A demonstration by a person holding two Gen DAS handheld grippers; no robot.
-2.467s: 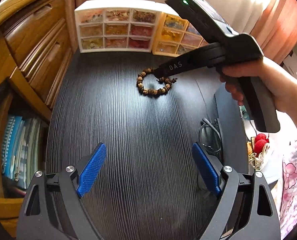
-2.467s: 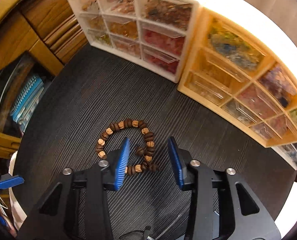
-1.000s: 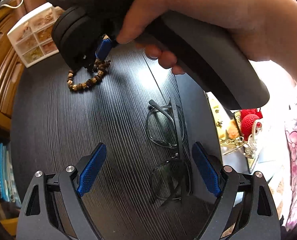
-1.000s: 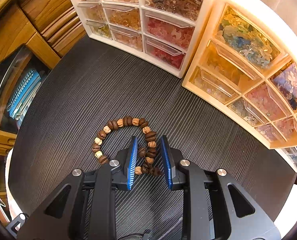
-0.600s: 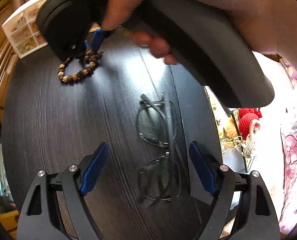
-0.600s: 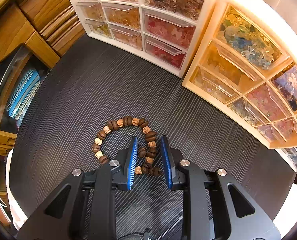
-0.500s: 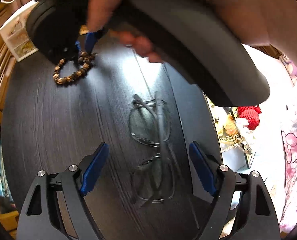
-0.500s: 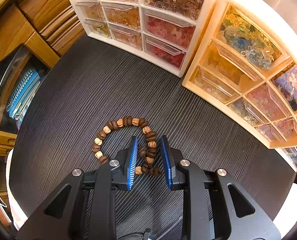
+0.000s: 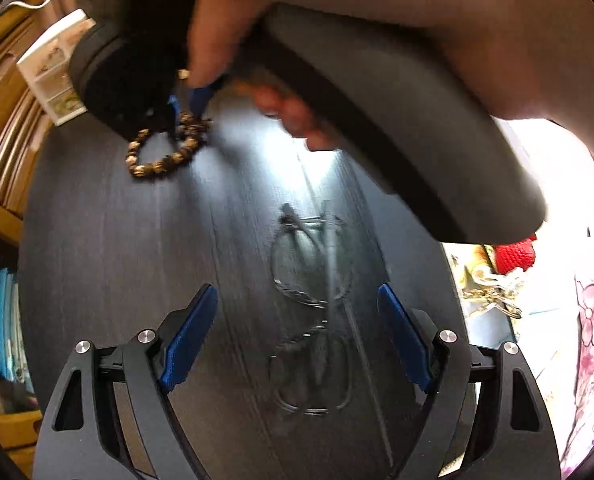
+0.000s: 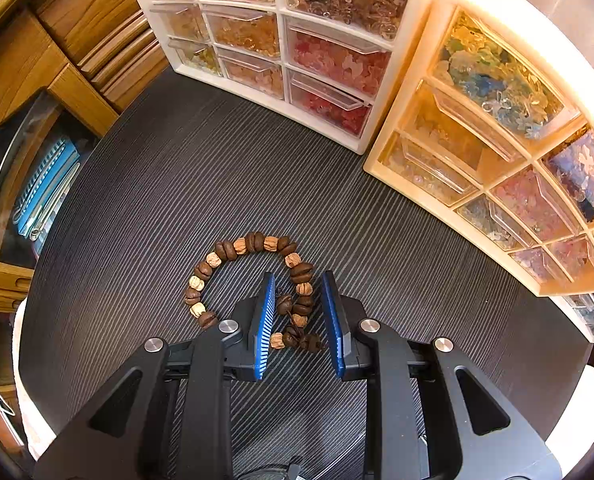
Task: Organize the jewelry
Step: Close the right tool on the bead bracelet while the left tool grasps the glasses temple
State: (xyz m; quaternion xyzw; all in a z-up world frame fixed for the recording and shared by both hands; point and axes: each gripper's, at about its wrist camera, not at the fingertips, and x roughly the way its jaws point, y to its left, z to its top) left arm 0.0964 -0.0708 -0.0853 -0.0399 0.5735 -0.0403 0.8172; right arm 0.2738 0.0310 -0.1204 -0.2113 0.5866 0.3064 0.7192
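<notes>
Two grippers: both over the dark table (image 10: 145, 184).
Right gripper (image 10: 299, 312): blue pads narrowed around the wooden bead bracelet's (image 10: 253, 272) right side, lower centre of frame.
Left gripper (image 9: 297, 336): spread wide above folded eyeglasses (image 9: 313, 320), holding nothing.

The bracelet (image 10: 253, 276) has matt wooden beads, the table (image 10: 169, 184) a dark ribbed woodgrain finish, and the drawer boxes (image 10: 337, 52) glossy clear plastic fronts.
</notes>
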